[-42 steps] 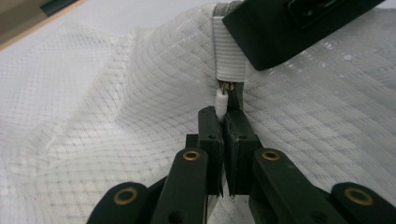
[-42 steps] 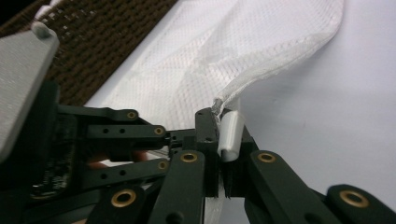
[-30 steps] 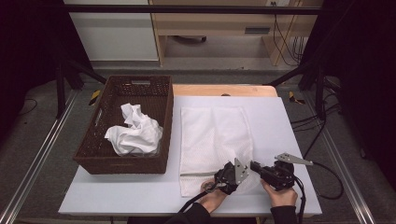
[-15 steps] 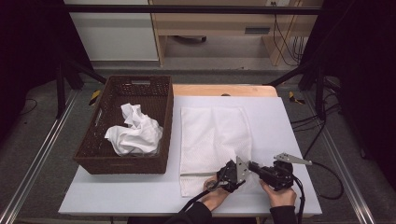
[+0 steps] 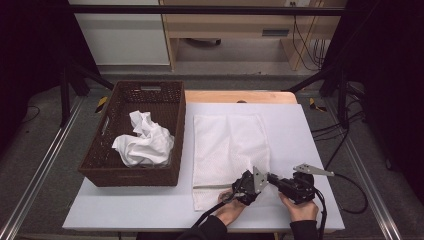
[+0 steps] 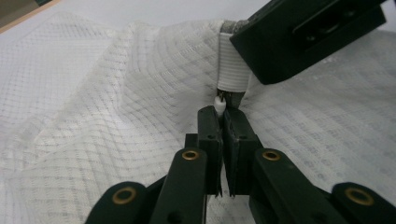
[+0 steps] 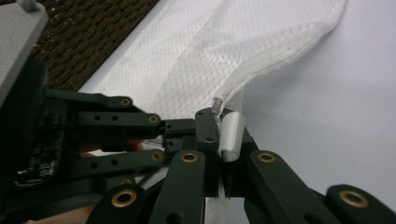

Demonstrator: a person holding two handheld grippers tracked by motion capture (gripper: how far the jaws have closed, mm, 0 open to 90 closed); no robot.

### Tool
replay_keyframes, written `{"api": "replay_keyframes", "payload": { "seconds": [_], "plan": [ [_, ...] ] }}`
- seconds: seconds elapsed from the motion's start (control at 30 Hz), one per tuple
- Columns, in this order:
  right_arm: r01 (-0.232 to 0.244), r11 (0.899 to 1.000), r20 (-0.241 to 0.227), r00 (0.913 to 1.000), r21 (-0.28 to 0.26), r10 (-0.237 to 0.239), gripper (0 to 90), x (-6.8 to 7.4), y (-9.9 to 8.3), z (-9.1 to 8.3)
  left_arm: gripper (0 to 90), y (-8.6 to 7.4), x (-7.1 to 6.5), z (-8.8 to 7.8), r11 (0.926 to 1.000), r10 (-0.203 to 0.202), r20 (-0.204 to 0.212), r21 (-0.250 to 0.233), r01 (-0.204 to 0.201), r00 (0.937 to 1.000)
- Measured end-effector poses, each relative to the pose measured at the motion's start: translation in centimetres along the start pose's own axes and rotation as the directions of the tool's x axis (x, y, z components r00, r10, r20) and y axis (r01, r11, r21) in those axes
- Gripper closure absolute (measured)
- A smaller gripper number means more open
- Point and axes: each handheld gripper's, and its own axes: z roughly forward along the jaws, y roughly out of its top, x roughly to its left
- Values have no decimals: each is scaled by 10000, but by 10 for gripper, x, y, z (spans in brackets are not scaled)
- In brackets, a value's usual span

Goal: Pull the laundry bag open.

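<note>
1. While the white mesh laundry bag (image 5: 227, 150) lies flat on the table (image 5: 300, 125), right of the wicker basket (image 5: 135, 135), both grippers meet at its near right corner.
2. Right gripper (image 7: 223, 140) is clenched on the white elastic tab (image 7: 231, 135), apparently anchoring the zipper end.
3. Left gripper (image 6: 223, 128), its jaws having just closed, grasps the small white zipper pull (image 6: 218, 103), probably for opening the bag.
4. Crumpled white cloth (image 5: 142, 142) sits in the basket, likely awaiting loading.
5. No legible brands, labels or writing.
</note>
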Motion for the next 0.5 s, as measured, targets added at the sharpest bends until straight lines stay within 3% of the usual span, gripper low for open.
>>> {"api": "replay_keyframes", "payload": {
  "seconds": [0.1, 0.23, 0.3, 0.37, 0.5],
  "plan": [
    [69, 10000, 2, 10000, 2, -69, 875, 0, 0, 0, 853, -1, -1, -2, 9998, 220, -135, 35, -219, 9997],
    [34, 9999, -78, 10000, 114, -33, 876, 2, 0, 2, 844, -1, 1, -1, 9999, 24, -227, 102, -22, 9997],
    [-11, 9999, -168, 9999, 124, 13, 876, 3, 0, 2, 793, 0, 2, 2, 9999, -47, -705, 89, 53, 9975],
    [-205, 9998, -422, 9989, 72, 208, 876, 2, 0, 2, 758, 1, 4, 4, 10000, -74, -654, 55, 77, 9978],
    [-321, 9995, -558, 9979, 12, 321, 876, 1, 1, 1, 668, 1, 3, 5, 9997, 225, -938, -19, -228, 9953]
  ]
}}
